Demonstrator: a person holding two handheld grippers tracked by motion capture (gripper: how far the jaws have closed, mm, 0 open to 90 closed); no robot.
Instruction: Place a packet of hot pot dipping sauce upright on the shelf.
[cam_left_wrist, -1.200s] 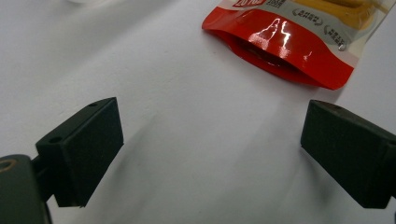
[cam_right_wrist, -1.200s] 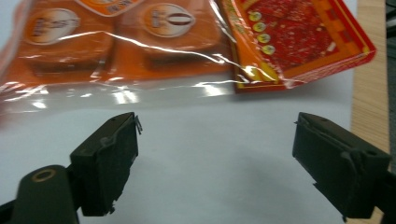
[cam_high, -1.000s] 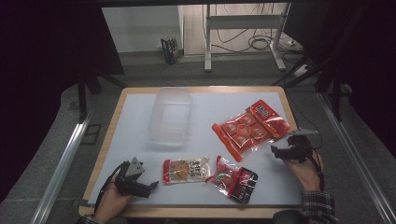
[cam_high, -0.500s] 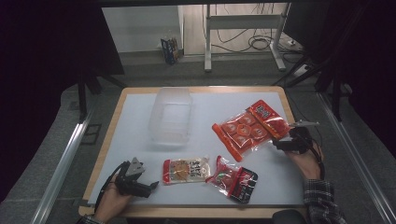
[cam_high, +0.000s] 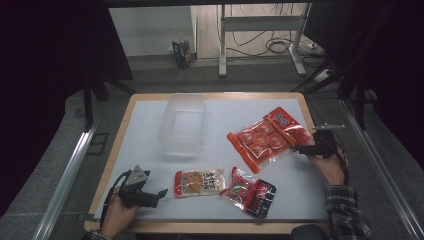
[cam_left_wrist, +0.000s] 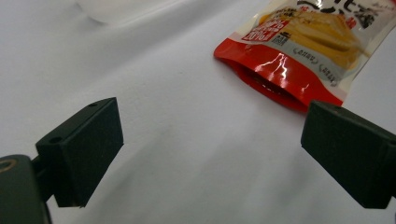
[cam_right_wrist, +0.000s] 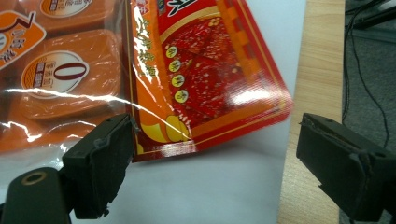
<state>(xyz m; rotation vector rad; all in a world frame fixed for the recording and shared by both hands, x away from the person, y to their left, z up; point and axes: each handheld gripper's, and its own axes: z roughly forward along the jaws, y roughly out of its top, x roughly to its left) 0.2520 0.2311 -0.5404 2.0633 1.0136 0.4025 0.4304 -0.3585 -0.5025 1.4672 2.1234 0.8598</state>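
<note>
Item: large orange-and-red snack bag, the thing my right jaws reach for. Clear film front showing round orange cups inside, each with a printed lid; a red printed header card with yellow lettering and a gold checked border at one end. It lies flat and unopened, set at a slant, the header end pointing away toward the far right. Place, reckoned from the clear plastic container: to its right and a little nearer to me, well apart from it. Header corner sits close to the table's wooden right edge. The film is glossy, catching glare in streaks.
</note>
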